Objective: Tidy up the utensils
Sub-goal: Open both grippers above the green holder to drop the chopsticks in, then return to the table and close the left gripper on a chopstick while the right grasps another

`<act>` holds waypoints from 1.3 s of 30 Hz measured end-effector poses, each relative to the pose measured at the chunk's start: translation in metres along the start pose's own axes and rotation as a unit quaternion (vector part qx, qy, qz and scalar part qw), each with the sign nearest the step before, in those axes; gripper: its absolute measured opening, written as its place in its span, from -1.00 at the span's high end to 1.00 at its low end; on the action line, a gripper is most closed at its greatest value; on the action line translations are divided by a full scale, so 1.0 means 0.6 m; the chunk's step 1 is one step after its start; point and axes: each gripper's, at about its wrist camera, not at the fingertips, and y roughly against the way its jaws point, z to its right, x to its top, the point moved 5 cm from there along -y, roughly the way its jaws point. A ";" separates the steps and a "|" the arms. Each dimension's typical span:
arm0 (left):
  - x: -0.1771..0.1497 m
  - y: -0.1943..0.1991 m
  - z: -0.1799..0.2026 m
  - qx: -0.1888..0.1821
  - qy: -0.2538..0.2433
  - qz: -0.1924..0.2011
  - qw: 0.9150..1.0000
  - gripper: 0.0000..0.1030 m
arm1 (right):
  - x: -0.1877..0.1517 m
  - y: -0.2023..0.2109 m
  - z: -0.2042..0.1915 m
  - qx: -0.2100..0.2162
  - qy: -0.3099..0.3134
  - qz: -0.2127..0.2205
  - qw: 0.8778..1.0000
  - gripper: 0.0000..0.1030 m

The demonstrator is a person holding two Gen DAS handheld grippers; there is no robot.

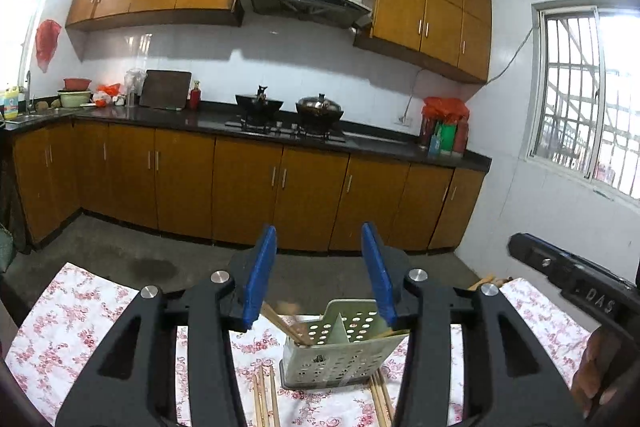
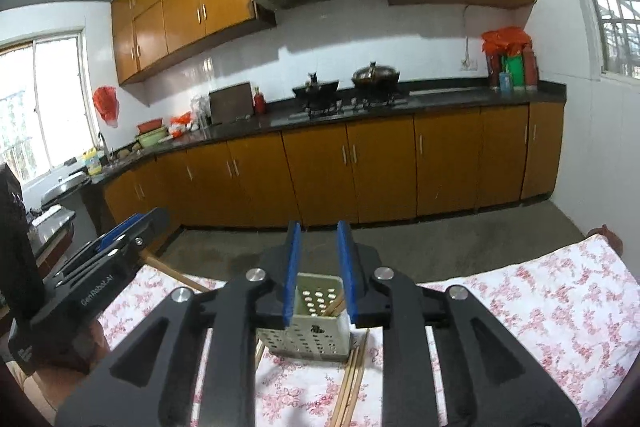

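Judging by looks: chopsticks [image 2: 352, 383] light, stiff, slippery; pinch mid-shaft. Perforated holder [image 2: 316, 323] tips easily. Left gripper [image 1: 320, 279] released; right gripper [image 2: 318, 267] part-open, empty.

1. Daylight comes through the barred window [image 1: 592, 99] and a second window [image 2: 44, 99]; both are blown out to white.
2. The tiled wall [image 1: 280, 63] shows glare patches and cabinet shadows.
3. Fisheye bending curves the cabinets [image 2: 360, 171], and the corners are black.
4. The floral cloth [image 1: 60, 327] and near edges look soft; the overall look is slightly hazy.
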 end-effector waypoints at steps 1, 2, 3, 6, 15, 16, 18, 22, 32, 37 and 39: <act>0.003 0.008 -0.003 -0.001 0.002 0.003 1.000 0.11 | 0.002 0.020 0.005 -0.004 -0.001 0.009 1.000 0.60; 0.006 0.019 -0.006 -0.001 0.004 0.005 1.000 0.10 | 0.001 0.035 0.010 -0.007 -0.002 0.016 1.000 0.60; 0.007 0.035 -0.013 0.001 0.006 0.007 1.000 0.09 | -0.004 0.053 0.018 -0.015 -0.003 0.020 1.000 0.60; -0.007 0.073 -0.035 0.013 0.007 0.004 1.000 0.06 | -0.038 0.086 0.051 -0.036 -0.014 0.011 0.999 0.59; -0.230 0.050 -0.122 0.079 0.014 -0.167 0.983 0.14 | -0.304 -0.014 0.102 -0.039 -0.060 -0.217 0.974 0.69; -0.249 0.045 -0.124 0.080 0.016 -0.183 0.980 0.17 | -0.328 -0.027 0.097 -0.031 -0.065 -0.234 0.970 0.70; -0.292 0.036 -0.126 0.079 0.017 -0.216 0.973 0.24 | -0.372 -0.052 0.081 -0.020 -0.069 -0.259 0.963 0.71; -0.338 0.020 -0.120 0.066 0.015 -0.256 0.964 0.31 | -0.410 -0.082 0.059 -0.012 -0.075 -0.281 0.957 0.71; -0.393 -0.003 -0.090 0.041 0.015 -0.291 0.956 0.42 | -0.427 -0.099 0.054 -0.046 -0.032 -0.290 0.956 0.83; -0.408 -0.007 -0.086 0.036 0.015 -0.303 0.952 0.53 | -0.424 -0.091 0.079 -0.065 -0.043 -0.285 0.955 0.84; -0.413 -0.008 -0.084 0.036 0.011 -0.306 0.951 0.54 | -0.424 -0.089 0.082 -0.067 -0.041 -0.284 0.956 0.84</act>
